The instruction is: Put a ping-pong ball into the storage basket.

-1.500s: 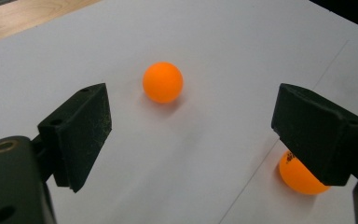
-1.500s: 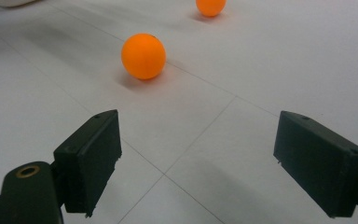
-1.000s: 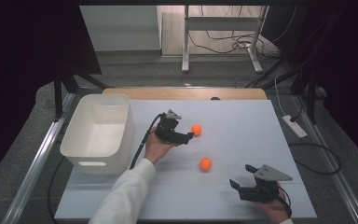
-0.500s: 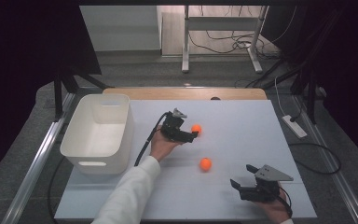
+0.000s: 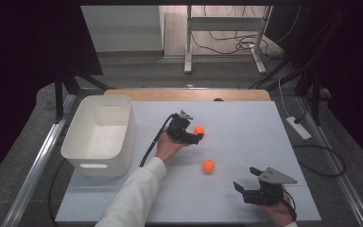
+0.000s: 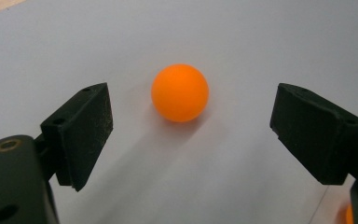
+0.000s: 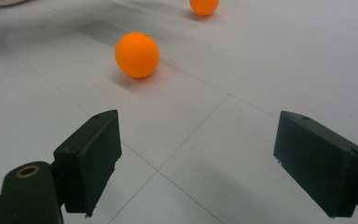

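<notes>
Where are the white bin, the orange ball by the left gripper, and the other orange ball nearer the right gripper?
White bin (image 5: 123,135): high view, on its right wall.
Ball by the left gripper (image 6: 180,92): left gripper view, centre of the ball.
Nearer ball (image 7: 137,54): right gripper view, centre of the ball.

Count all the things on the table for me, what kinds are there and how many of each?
Orange balls: 2, one by the left gripper, one nearer the right gripper
White bin: 1
Grippers: 2
Total: 5
</notes>
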